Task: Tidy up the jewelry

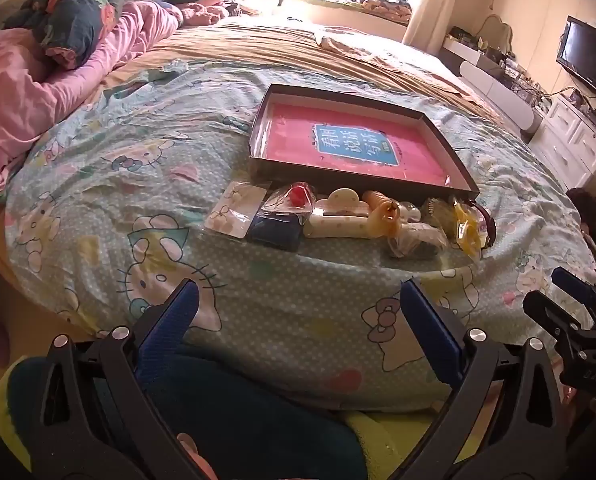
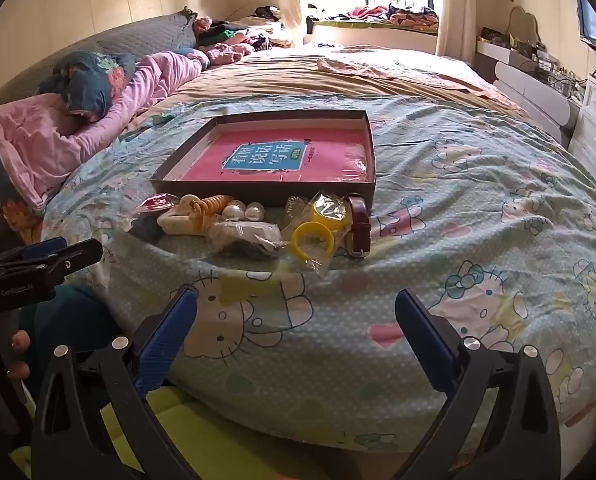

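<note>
Where box (image 2: 368,148) holds pink book (image 2: 282,158): blue label, Chinese characters.

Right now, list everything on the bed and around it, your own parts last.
box: one, dark, shallow, open, mid-bed
book: one, pink with blue label, flat inside the box
card: one, white, left end of the row in front of the box
hair clip: one, cream, mid-row
coil tie: one, orange, on the clip
pearls: two, white, against the box
bangles: two, yellow, in a clear bag
strap: one, brown, right end of the row
quilt: one, pink, left of the bed
TV: one, black, right wall
left fingers: two, blue, open, empty
right fingers: two, blue, open, empty
</note>
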